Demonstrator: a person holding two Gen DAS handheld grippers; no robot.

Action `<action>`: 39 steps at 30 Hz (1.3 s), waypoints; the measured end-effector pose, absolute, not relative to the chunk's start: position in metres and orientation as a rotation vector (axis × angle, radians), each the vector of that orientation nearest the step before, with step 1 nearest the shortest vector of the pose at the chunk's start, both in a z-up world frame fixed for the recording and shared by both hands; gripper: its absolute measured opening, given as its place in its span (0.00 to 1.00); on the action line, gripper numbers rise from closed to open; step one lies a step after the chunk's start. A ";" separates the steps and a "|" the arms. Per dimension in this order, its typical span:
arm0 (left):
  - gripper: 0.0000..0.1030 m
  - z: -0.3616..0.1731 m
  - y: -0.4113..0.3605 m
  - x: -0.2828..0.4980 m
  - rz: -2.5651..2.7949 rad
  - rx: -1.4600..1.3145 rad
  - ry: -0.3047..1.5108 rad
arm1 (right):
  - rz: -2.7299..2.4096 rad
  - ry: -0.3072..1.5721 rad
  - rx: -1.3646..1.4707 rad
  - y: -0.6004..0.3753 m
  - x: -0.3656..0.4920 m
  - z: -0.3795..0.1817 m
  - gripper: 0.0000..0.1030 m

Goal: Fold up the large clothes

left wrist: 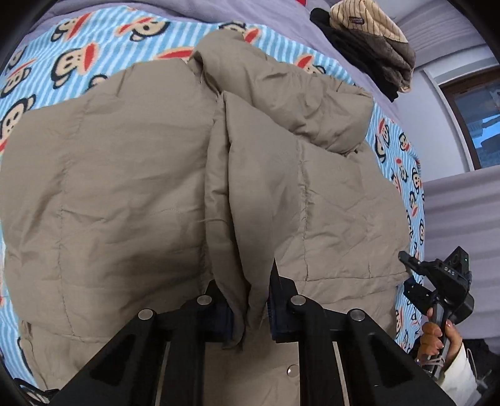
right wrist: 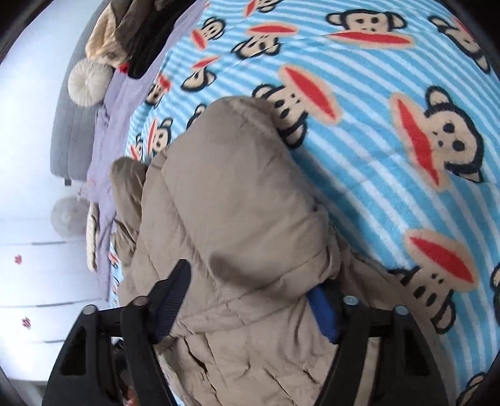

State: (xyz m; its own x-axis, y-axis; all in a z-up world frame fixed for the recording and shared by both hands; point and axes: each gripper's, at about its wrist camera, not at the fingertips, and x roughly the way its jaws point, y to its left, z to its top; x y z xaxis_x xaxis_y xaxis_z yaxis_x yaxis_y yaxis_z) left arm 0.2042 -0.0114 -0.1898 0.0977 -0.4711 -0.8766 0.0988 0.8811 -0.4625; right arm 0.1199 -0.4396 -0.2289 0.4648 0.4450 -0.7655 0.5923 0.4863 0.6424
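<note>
A puffy tan quilted jacket (left wrist: 125, 171) lies spread on a blue striped monkey-print blanket (left wrist: 78, 40). My left gripper (left wrist: 250, 293) is shut on a raised fold of the jacket's front edge, near a snap button (left wrist: 292, 370). In the right wrist view the same jacket (right wrist: 234, 203) bulges between the fingers of my right gripper (right wrist: 250, 299), whose blue pad (right wrist: 323, 312) and black finger (right wrist: 173, 290) press its bunched edge. From the left wrist view, the right gripper (left wrist: 409, 274) sits at the jacket's right edge, held by a hand (left wrist: 434, 337).
The blanket (right wrist: 375, 156) covers a bed with a lilac sheet (left wrist: 250, 12). A pile of folded clothes (left wrist: 368, 40) sits at the far corner. A window (left wrist: 478, 118) is to the right. White drawers (right wrist: 31, 265) and a round cushion (right wrist: 89, 81) stand beside the bed.
</note>
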 end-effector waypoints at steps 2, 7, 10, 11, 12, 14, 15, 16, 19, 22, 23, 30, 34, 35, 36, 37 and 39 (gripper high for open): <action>0.14 -0.185 0.001 0.198 -0.414 -0.306 1.388 | -0.095 1.153 1.111 -0.437 0.129 -0.230 0.17; 0.14 -0.197 0.028 0.193 -0.340 -0.299 1.416 | -0.016 1.200 1.007 -0.421 0.146 -0.230 0.14; 0.14 -0.184 0.044 0.191 -0.304 -0.297 1.384 | -0.039 1.214 1.002 -0.421 0.141 -0.240 0.14; 0.14 -0.176 0.050 0.189 -0.281 -0.261 1.364 | -0.040 1.208 1.015 -0.423 0.139 -0.241 0.14; 0.14 -0.168 0.056 0.188 -0.256 -0.225 1.346 | -0.039 1.207 1.018 -0.423 0.139 -0.241 0.14; 0.14 -0.155 0.070 0.188 -0.229 -0.197 1.323 | -0.040 1.205 1.011 -0.428 0.135 -0.239 0.14; 0.14 -0.149 0.076 0.188 -0.226 -0.200 1.315 | -0.038 1.204 1.011 -0.428 0.134 -0.239 0.14; 0.14 -0.143 0.078 0.188 -0.230 -0.205 1.305 | -0.037 1.202 1.014 -0.428 0.134 -0.240 0.14; 0.14 -0.133 0.064 0.191 -0.289 -0.209 1.283 | -0.037 1.200 1.008 -0.426 0.136 -0.239 0.14; 0.14 -0.146 0.028 0.201 -0.318 -0.145 1.278 | -0.038 1.219 0.989 -0.420 0.138 -0.232 0.15; 0.14 -0.158 0.015 0.205 -0.297 -0.088 1.294 | -0.037 1.238 0.974 -0.418 0.140 -0.229 0.17; 0.14 -0.207 0.014 0.213 -0.218 -0.098 1.382 | 0.195 1.134 0.975 -0.428 0.124 -0.161 0.75; 0.14 -0.207 0.011 0.217 -0.222 -0.058 1.390 | 0.081 1.038 0.992 -0.477 0.134 -0.159 0.75; 0.14 -0.208 0.011 0.216 -0.222 -0.050 1.388 | 0.033 1.034 1.050 -0.493 0.140 -0.174 0.75; 0.14 -0.208 0.010 0.216 -0.222 -0.047 1.385 | 0.002 1.035 1.115 -0.506 0.145 -0.191 0.75; 0.14 -0.209 0.010 0.216 -0.222 -0.047 1.383 | -0.019 1.049 1.185 -0.515 0.151 -0.209 0.75; 0.14 -0.209 0.009 0.216 -0.224 -0.051 1.383 | 0.003 1.065 1.361 -0.523 0.162 -0.248 0.75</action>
